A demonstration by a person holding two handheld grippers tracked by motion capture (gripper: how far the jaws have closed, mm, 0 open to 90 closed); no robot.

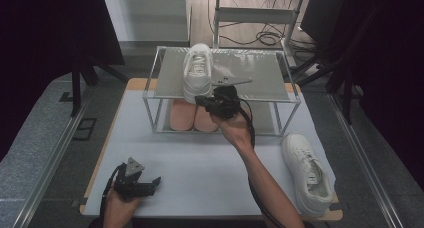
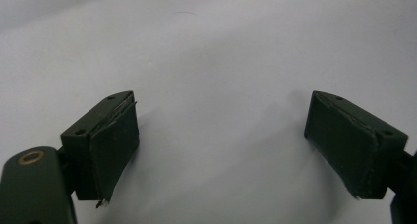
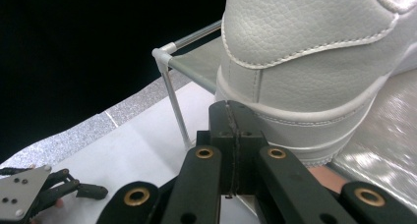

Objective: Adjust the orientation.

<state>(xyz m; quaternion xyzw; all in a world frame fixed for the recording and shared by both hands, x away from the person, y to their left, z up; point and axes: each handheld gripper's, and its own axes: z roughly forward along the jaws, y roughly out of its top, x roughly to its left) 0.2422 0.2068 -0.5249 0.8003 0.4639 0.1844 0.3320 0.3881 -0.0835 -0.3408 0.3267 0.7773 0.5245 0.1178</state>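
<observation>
Nudging a white shoe (image 1: 197, 70) onto the rack (image 1: 260, 77).
Right claw (image 3: 231, 117), jaws shut and empty, meets its near heel; next, push farther. Left claw (image 2: 221, 140) rests wide on the desk (image 1: 200, 163).

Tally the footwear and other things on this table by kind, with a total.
White sneakers: 2, one on the rack's top shelf, one on the table at right
Pink insoles under the shelf: 2
Metal shoe rack: 1
Handheld grippers: 2, left gripper open, right gripper shut at the shelf sneaker's heel
Total: 7
</observation>
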